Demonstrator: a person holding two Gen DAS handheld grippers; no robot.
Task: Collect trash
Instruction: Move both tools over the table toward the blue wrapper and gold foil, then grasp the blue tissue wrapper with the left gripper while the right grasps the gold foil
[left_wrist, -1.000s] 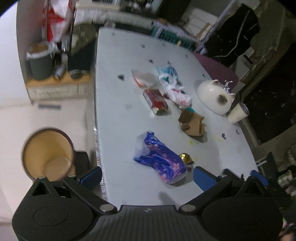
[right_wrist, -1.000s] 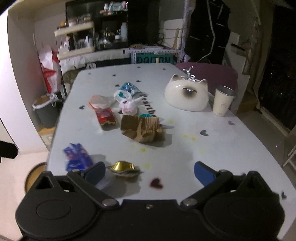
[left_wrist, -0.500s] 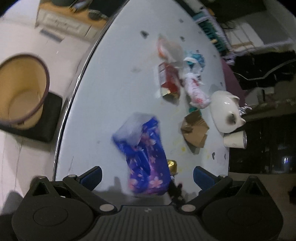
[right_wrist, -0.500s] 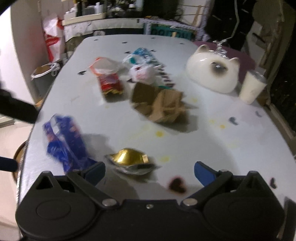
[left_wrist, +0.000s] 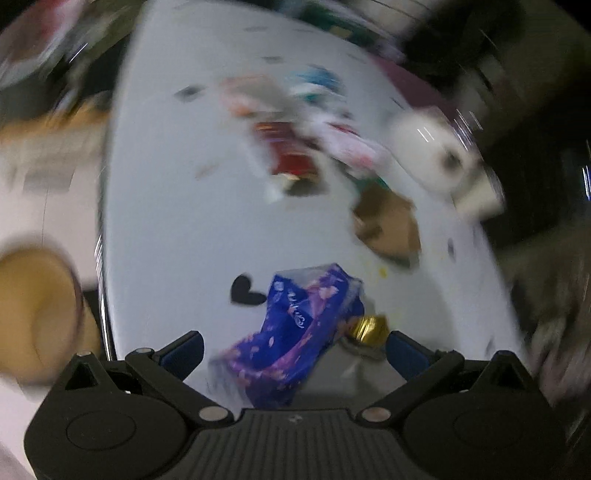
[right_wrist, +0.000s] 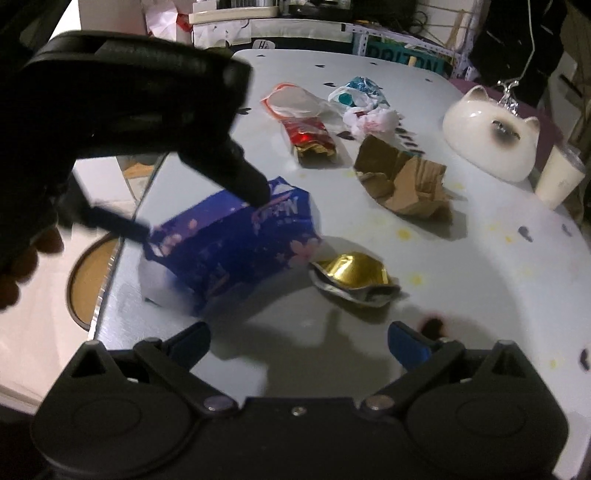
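Only the right wrist view is sharp; the left wrist view is smeared by motion blur, so most of its far detail cannot be read. Seen from the right, the left gripper (right_wrist: 207, 206) comes in dark from the upper left, one finger tip resting on the top of the blue floral packet (right_wrist: 236, 247), the other finger running low along its left end; whether the packet is actually pinched I cannot tell. From the left camera the same blue floral packet (left_wrist: 295, 332) lies between widely spread fingers (left_wrist: 184, 350), close to the gripper body. The right gripper (right_wrist: 297, 339) hovers over the surface (right_wrist: 461, 295) with its fingers wide apart and nothing between them. Just right of the packet sits a crushed gold foil cup (right_wrist: 352, 277); beyond lie a crumpled brown paper bag (right_wrist: 402, 181), a red wrapper (right_wrist: 310, 140), a clear plastic bag (right_wrist: 295, 101) and white and teal plastic bags (right_wrist: 365, 107). A white cat-shaped ceramic (right_wrist: 487, 136) and a paper cup (right_wrist: 557, 177) stand at the far right. Below the surface's left edge a yellow bin (right_wrist: 92, 280) shows on the floor, and cluttered shelves (right_wrist: 258, 14) fill the back.
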